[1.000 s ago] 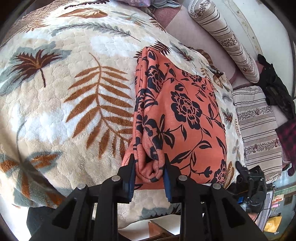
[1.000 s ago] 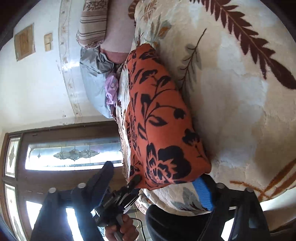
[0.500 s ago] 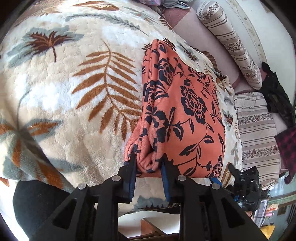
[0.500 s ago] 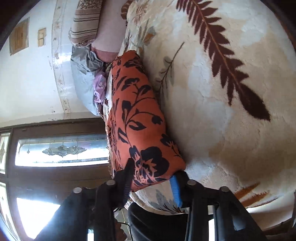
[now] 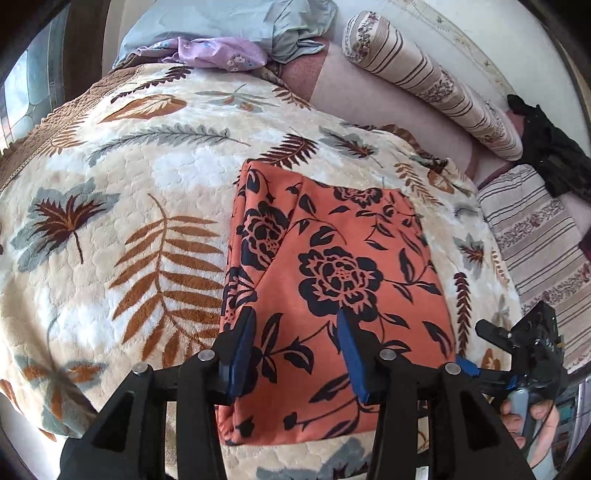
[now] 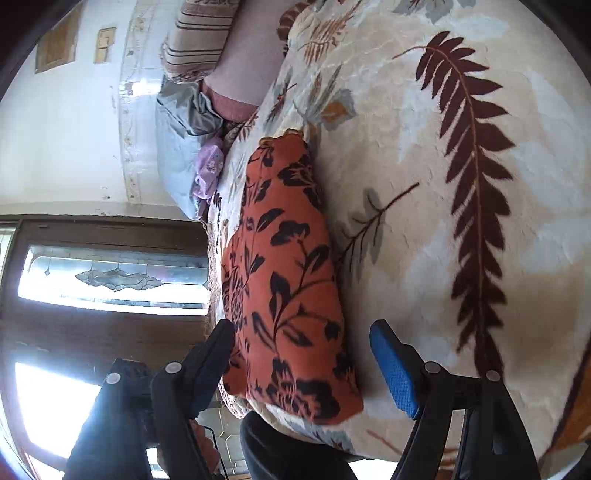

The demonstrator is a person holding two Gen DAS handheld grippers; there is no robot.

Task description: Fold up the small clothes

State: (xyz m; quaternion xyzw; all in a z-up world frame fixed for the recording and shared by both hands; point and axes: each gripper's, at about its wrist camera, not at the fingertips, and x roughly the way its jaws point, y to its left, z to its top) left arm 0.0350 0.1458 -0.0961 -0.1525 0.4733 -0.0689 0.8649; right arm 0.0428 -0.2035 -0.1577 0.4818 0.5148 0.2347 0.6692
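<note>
An orange garment with black flowers (image 5: 332,280) lies folded in a flat rectangle on the leaf-patterned blanket (image 5: 110,229). My left gripper (image 5: 293,325) hovers over its near edge. Its jaws are opening, the blue pads stand apart, and the cloth lies under them untouched. In the right wrist view the same garment (image 6: 284,280) runs away from me as a long strip. My right gripper (image 6: 303,332) straddles its near end with jaws opening, both pads clear of the fabric. From the left wrist view, the right gripper (image 5: 524,343) and a hand (image 5: 528,417) sit at the garment's right corner.
At the bed's head lie a blue-grey cloth (image 5: 229,22) and a lilac cloth (image 5: 218,53). A striped bolster (image 5: 432,85), a striped pillow (image 5: 535,251) and a black cloth (image 5: 550,162) fill the right side. A wooden door with a glass pane (image 6: 110,280) stands beyond the bed's edge.
The left jaws let go of the garment's bunched near edge, widened and drew back and up. The right jaws also widened and released the corner. The garment now lies flat.
</note>
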